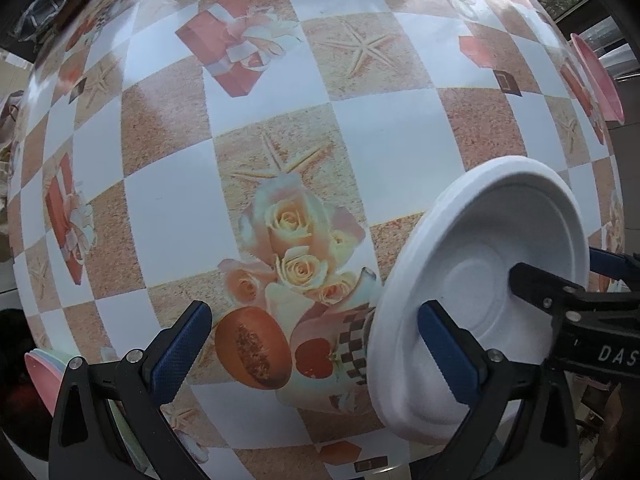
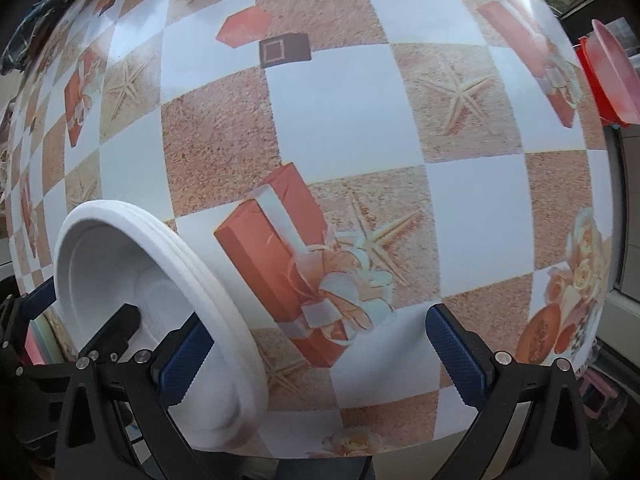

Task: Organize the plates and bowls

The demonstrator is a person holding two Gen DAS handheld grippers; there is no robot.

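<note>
A stack of white foam plates (image 1: 500, 232) shows at the lower right of the left wrist view and at the lower left (image 2: 100, 248) of the right wrist view, tilted up with its hollow side toward both cameras. My left gripper (image 1: 314, 312) is open, its right finger (image 1: 448, 352) over the stack's rim. My right gripper (image 2: 318, 316) is open too, with its left finger (image 2: 184, 364) at the rim. Each gripper's black inner finger reaches into the hollow in the other view. I cannot tell whether the fingers touch the plates.
The table (image 1: 392, 136) wears a glossy checked cloth with roses, starfish and gift boxes. A pink plate (image 1: 596, 76) stands at its far right edge, seen over a red container (image 2: 612, 76). Pastel plates (image 1: 44, 372) lie at the near left edge.
</note>
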